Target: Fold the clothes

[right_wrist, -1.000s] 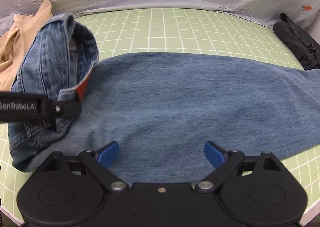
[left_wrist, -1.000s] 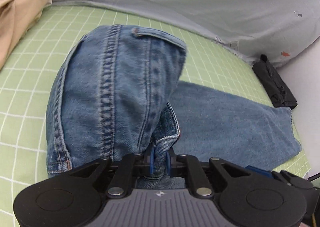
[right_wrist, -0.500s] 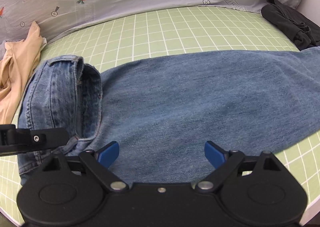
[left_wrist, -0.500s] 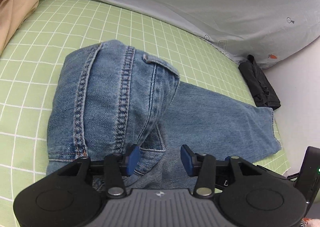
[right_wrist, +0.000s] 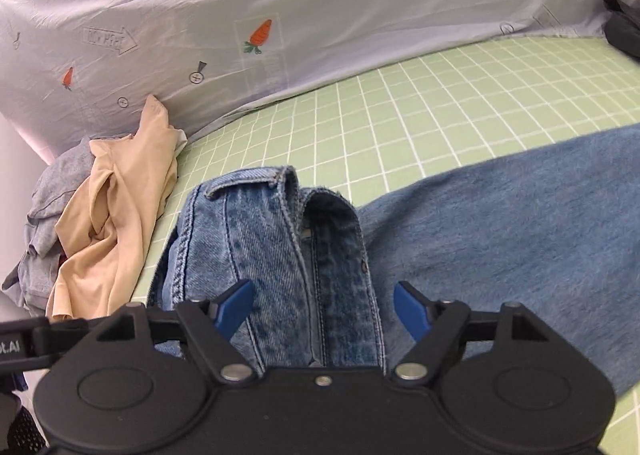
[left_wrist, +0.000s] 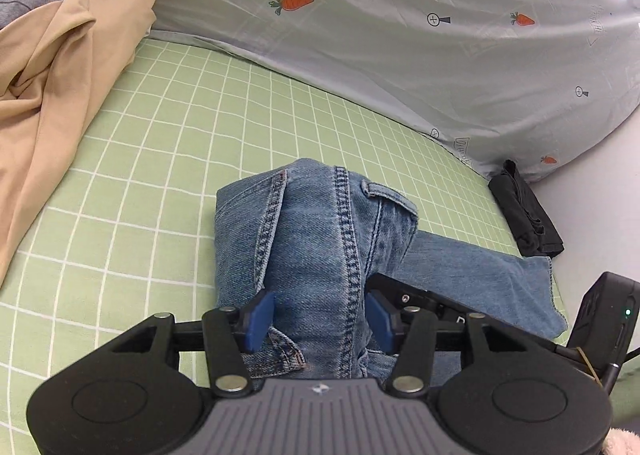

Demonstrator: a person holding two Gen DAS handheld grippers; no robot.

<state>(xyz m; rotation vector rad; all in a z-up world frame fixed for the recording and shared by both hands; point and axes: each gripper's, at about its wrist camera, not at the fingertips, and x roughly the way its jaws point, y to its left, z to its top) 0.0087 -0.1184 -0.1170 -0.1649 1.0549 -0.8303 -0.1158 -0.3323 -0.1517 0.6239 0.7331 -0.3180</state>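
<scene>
bed: green grid sheet (left_wrist: 168, 159) lying across 6 to 9 o'clock | duvet: grey carrot-print quilt (left_wrist: 400, 35) bunching along 12 o'clock | wall: white wall (left_wrist: 600, 191) showing at 3 o'clock

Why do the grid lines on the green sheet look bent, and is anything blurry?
Left wrist view: fisheye bends the green sheet's grid; glare at top right corner. Right wrist view: same curving, and the spread jeans leg looks soft, while the waistband stitching is sharper.

blue jeans (left_wrist: 316, 239), green-checked sheet (left_wrist: 168, 159)
</scene>
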